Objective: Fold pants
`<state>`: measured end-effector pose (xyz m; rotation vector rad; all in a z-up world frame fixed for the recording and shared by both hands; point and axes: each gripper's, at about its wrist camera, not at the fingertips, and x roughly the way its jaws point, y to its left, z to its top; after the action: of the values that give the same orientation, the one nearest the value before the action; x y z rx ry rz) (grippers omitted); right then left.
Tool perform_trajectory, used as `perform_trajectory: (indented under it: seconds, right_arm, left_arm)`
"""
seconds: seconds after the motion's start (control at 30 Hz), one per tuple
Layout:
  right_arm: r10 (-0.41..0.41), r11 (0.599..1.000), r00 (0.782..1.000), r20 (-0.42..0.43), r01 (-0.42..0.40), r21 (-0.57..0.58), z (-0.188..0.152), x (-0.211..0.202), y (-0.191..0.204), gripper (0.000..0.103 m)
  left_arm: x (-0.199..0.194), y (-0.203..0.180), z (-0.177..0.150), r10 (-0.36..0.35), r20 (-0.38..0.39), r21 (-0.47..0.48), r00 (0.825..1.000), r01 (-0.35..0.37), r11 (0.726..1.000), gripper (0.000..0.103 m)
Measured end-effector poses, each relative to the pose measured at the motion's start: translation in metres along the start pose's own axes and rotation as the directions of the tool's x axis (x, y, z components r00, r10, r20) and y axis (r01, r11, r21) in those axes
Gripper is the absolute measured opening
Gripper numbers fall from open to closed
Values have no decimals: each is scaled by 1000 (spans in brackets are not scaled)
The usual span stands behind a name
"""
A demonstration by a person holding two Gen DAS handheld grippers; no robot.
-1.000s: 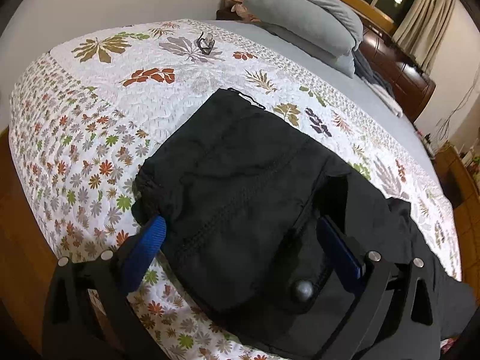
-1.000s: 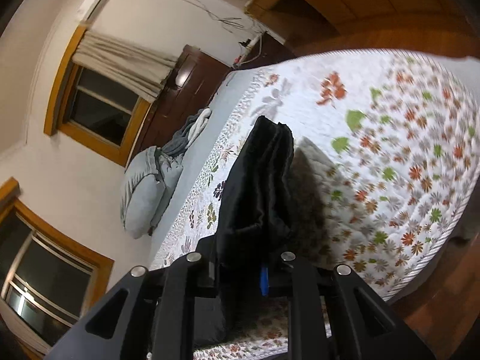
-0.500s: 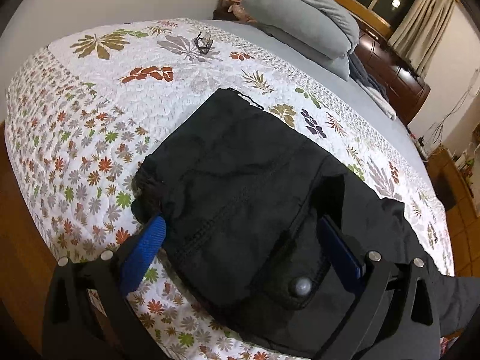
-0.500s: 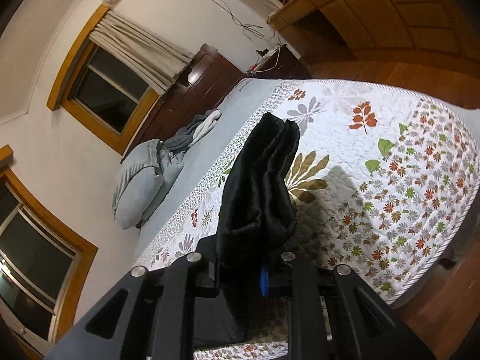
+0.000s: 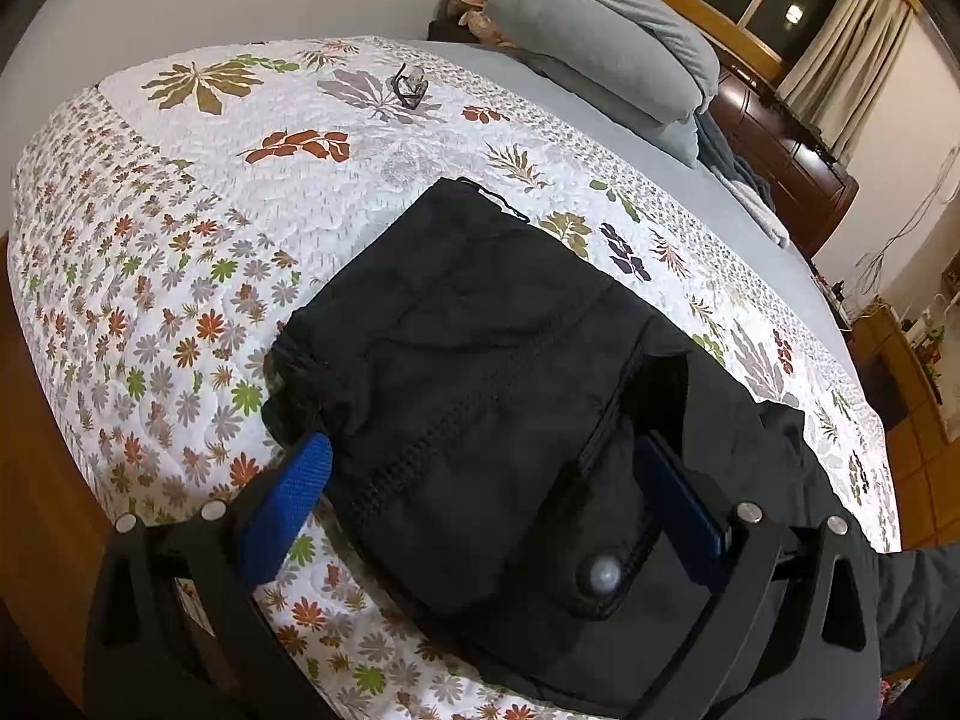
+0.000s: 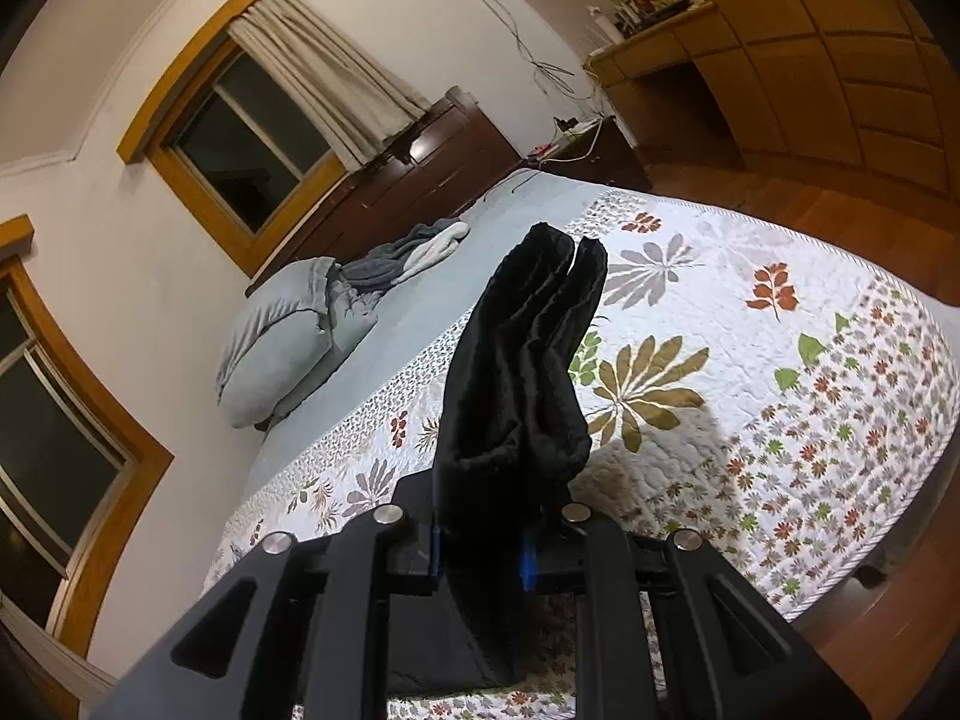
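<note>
Black pants point(image 5: 480, 360) lie on the floral quilt point(image 5: 180, 240), with the waist and its button point(image 5: 605, 571) nearest the left wrist camera. My left gripper point(image 5: 486, 498) stands open low over the waist. One blue pad point(image 5: 294, 492) sits at the fabric's left edge and the other is sunk in a fold on the right. In the right wrist view my right gripper point(image 6: 480, 552) is shut on a bunched end of the pants point(image 6: 522, 372). That fabric rises in folds above the jaws, lifted off the quilt point(image 6: 780, 390).
Grey pillows point(image 5: 600, 54) and crumpled grey bedding point(image 6: 408, 252) lie at the head of the bed by a dark wooden headboard point(image 6: 432, 168). Glasses point(image 5: 408, 84) rest on the quilt beyond the pants. Wooden floor point(image 6: 870, 648) borders the bed, and a wooden desk point(image 6: 660, 54) stands beyond.
The right gripper has risen and rolled with the black fabric still held, so more of the bed shows beneath it. The left gripper has stayed over the waist.
</note>
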<state>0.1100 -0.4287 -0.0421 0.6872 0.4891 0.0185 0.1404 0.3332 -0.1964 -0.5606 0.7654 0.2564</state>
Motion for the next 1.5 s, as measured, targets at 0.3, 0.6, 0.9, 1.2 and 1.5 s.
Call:
perform_trajectory:
  seconds: [0.3,0.6,0.9,1.2,1.5]
  right_arm:
    - [-14,998,1000,3,14,-64,-3,3,29,18]
    - [-27,975,1000,4,27,-222,-11,4,83,18]
    - [-31,949,1000,-5,28,-313,-23,17,121,18]
    - [-60,924,998,-15,50,-380,-34,28,148,18]
    - [-80,895,996,-39,55,-442,-56,40,176,18]
  left_arm:
    - [0,3,1,-18,0,-2,1000,18,1000,100]
    - [0,3,0,-22,1,-5,1000,22,1000,100]
    - [-2,2,-1,-31,3,-10,1000,31,999,100]
    - [-3,3,-2,-41,6,-18,999,41,999,100]
    - [-4,3,-2,-49,7,-21,999,49,999,100]
